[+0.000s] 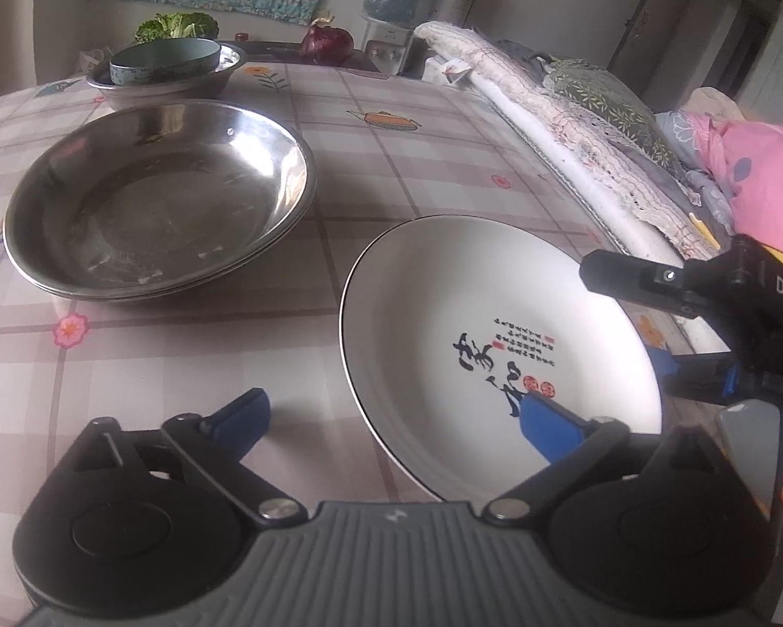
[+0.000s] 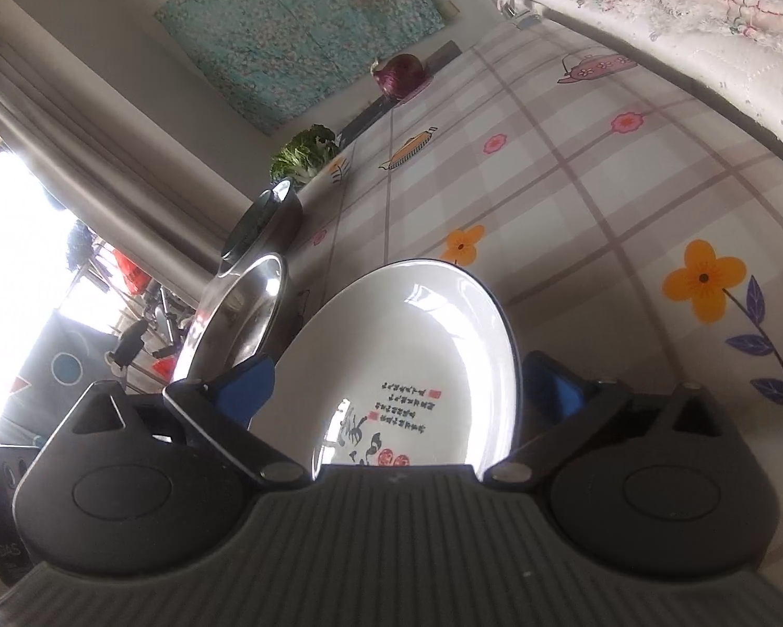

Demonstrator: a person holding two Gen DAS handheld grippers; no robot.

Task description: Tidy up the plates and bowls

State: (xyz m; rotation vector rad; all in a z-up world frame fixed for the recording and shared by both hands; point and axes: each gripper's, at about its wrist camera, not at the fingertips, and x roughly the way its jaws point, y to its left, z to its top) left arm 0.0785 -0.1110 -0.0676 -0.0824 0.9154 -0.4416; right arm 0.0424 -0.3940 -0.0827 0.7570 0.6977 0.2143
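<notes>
Both grippers gape wide: right gripper (image 2: pixel 396 381) straddles the white plate's (image 2: pixel 417 345) rim; left gripper (image 1: pixel 396 418) hovers, holding nothing.

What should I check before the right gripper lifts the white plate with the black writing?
1. Right gripper has a finger on each side of the white plate rim: ok.
2. Its jaws are closed on the rim: not ok, wide open.
3. Left gripper is clear of the plate: cannot tell, one finger overlaps it.
4. Steel plates hold nothing: ok.
5. Tablecloth between the plate and the steel plates is free: ok.
</notes>
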